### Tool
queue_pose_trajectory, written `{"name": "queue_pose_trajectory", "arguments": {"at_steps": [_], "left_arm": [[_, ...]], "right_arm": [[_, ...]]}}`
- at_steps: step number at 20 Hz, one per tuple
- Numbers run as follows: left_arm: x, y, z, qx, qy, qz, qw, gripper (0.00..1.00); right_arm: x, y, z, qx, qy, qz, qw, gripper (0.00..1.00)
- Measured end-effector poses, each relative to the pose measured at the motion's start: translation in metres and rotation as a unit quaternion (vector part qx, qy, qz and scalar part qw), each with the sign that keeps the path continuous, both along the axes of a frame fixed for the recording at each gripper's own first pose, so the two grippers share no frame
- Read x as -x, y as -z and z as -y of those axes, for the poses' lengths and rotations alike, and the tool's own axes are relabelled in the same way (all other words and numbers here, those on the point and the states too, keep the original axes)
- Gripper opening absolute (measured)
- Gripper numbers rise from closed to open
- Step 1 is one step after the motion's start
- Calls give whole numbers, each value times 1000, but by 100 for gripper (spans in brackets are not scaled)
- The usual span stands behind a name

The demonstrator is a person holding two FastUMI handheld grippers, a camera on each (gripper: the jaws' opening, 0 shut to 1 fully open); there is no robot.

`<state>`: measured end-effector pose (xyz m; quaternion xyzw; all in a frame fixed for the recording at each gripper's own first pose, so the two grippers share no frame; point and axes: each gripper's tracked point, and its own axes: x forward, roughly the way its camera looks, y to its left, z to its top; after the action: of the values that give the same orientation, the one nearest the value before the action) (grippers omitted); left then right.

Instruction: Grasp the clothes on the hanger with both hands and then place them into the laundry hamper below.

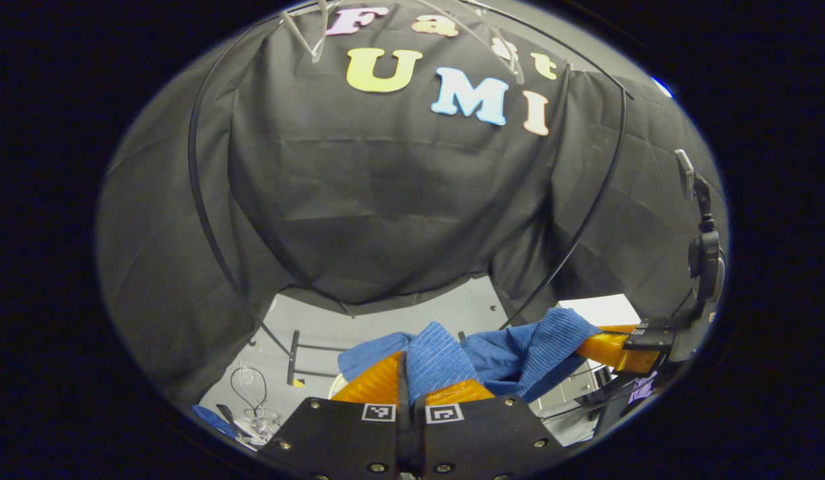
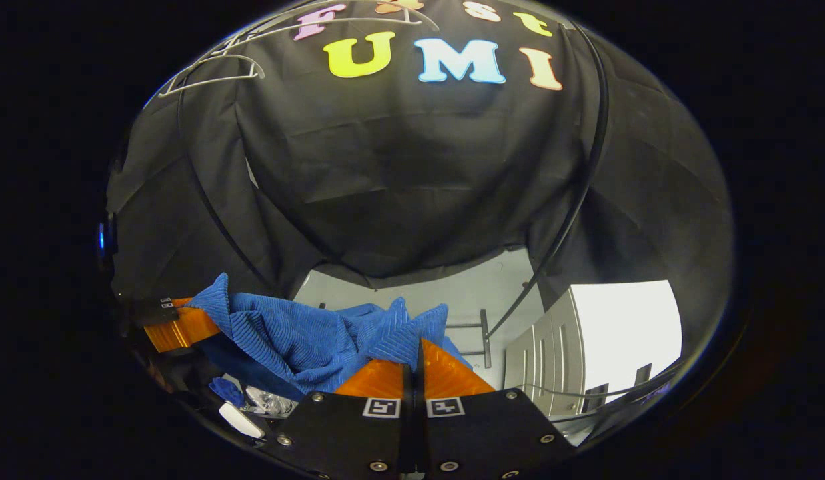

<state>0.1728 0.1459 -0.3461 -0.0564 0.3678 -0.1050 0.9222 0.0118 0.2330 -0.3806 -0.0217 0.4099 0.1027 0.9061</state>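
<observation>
Left gripper (image 1: 412,383): my orange fingers are pressed together on a fold of the blue clothes (image 1: 479,353) — the ribbed cloth rises from between the tips.
Right gripper (image 2: 415,363): fingers closed tight with an edge of the blue clothes (image 2: 305,333) pinched at their tips; this same gripper shows at the right of the left gripper view (image 1: 612,350), cloth draped over it.
Clothes: a ribbed blue garment, bunched and slung between my two grippers, held up in front of the black cloth wall (image 1: 385,187).
Hanger: pale hangers (image 2: 212,70) sit high at the upper left of the right gripper view — well apart from the garment.
Hamper: I cannot tell where it is.
</observation>
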Motion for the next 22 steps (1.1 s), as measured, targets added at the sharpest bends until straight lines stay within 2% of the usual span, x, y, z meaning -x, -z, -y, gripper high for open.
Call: {"name": "queue_pose_trajectory", "arguments": {"at_steps": [3,6,11,13,15,17,20,21,22], "left_arm": [[4,36,-10,-2,-8,-29,1000,1],[5,59,-16,-7,-10,-52,999,1],[9,77,-17,-21,-2,-72,997,1],[12,81,-15,-30,6,-80,996,3],[15,83,-15,-39,8,-87,995,8],[19,77,-13,-32,13,-83,996,9],[21,61,-14,-35,23,-66,997,92],[20,53,-17,-41,25,-59,997,92],[21,44,-17,-45,28,-50,997,92]], "right_arm": [[-1,27,2,3,13,-29,999,0],[1,43,-1,17,7,-51,999,1],[6,56,-3,18,2,-73,997,3],[6,60,-5,8,5,-88,996,5],[9,60,-8,-5,10,-99,995,10],[10,50,-10,-23,12,-105,994,17],[17,32,-1,-24,21,-98,995,71],[16,24,7,-16,27,-91,995,89],[14,17,15,-11,33,-81,996,93]]}}
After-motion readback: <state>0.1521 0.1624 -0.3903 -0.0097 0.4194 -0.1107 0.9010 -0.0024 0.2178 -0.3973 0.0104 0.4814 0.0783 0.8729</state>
